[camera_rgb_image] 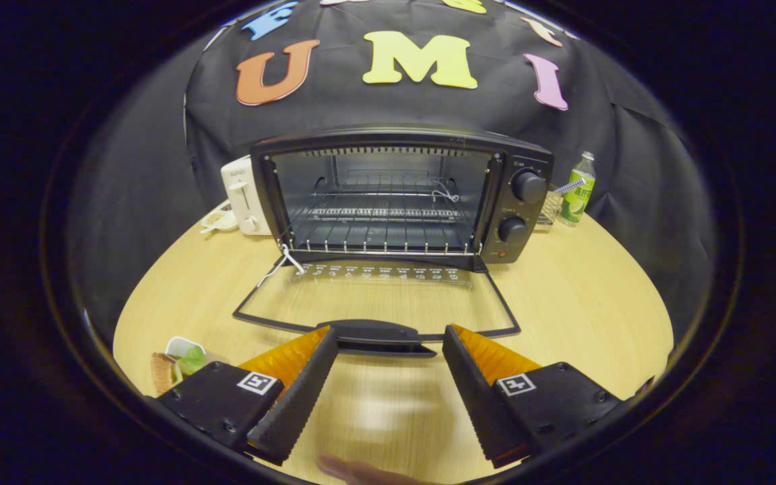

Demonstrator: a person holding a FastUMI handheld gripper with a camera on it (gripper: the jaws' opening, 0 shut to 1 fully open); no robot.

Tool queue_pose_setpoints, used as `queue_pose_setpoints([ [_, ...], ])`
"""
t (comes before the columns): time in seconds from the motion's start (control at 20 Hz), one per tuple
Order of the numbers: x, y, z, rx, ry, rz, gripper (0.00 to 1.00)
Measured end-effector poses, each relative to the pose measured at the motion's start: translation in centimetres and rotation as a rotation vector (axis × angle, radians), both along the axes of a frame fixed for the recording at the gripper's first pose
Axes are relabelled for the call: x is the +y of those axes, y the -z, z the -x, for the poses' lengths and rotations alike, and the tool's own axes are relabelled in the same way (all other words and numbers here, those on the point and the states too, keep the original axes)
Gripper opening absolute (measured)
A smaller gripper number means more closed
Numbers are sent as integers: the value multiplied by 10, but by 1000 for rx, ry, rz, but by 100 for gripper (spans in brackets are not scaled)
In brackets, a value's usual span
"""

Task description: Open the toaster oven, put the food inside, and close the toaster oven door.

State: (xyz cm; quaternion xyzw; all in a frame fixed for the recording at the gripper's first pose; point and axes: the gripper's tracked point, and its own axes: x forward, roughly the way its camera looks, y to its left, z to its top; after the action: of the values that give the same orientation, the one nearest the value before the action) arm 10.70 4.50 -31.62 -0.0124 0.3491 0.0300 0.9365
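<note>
Food (178,364) lies at the near left of the round wooden table (583,303), a piece of bread with a green item in a small white dish, just left of the gripper's left finger. Farther back on the left stands a white toaster (243,197), touching or nearly touching the toaster oven (401,195) at centre. The oven's glass door (378,300) is folded flat onto the table, its handle (378,337) just ahead of the fingertips; the wire rack (381,215) inside holds nothing. Gripper (384,337) is released, fingers spread wide with bare table between them and nothing grasped. At the far right, beside the oven's two knobs (521,207), a green-labelled bottle (577,190) stands upright next to a small wire basket (550,207).
</note>
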Motion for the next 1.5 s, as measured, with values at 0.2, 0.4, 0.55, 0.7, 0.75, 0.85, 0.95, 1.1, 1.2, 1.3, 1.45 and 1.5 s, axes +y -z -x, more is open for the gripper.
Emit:
queue_pose_setpoints([
  [0.2,-1,-7,5,2,-21,-34,100],
  [0.4,37,-33,32,75,-135,-293,99],
  [0.55,65,-54,60,215,-196,-510,98],
  [0.7,93,-61,97,428,-249,-670,100],
  [0.75,100,-62,107,483,-278,-697,100],
  [0.85,109,-57,117,533,-315,-695,99],
  [0.95,116,-51,123,556,-331,-671,96],
  [1.1,131,-53,129,612,-355,-730,90],
  [1.2,138,-53,128,632,-353,-762,83],
  [1.3,143,-51,132,669,-368,-774,77],
  [1.45,147,-44,135,696,-375,-769,72],
  [1.5,147,-40,131,685,-363,-753,69],
])
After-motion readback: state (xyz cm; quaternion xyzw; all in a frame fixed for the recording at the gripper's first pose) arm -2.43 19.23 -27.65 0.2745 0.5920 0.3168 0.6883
